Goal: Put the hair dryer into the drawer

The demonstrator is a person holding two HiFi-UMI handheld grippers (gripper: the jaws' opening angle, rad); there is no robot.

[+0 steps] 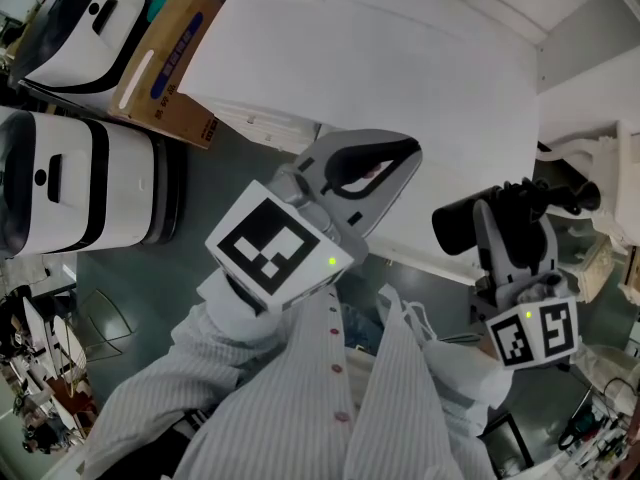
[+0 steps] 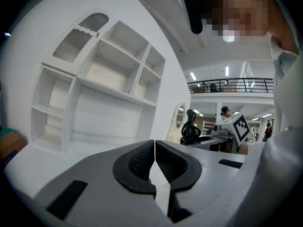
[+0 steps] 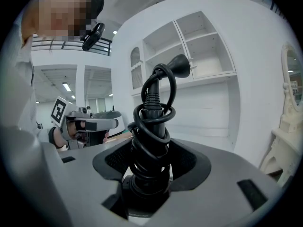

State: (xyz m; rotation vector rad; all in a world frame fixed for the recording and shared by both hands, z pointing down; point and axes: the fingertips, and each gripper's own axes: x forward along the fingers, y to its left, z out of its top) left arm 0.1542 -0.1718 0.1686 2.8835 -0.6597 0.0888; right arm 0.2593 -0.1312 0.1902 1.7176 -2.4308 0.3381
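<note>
Right gripper view has the right claw [image 3: 152, 164] clamped on the handle of the black hair dryer [image 3: 156, 112], with the cord wound round the handle and the dryer standing up from the pads. From the head view the dryer is in the air at the front edge of the white counter [image 1: 420, 78], toward its right end. The left claw [image 2: 155, 162], near it, is pressed together on nothing and points at the white shelves [image 2: 109, 74].
</note>
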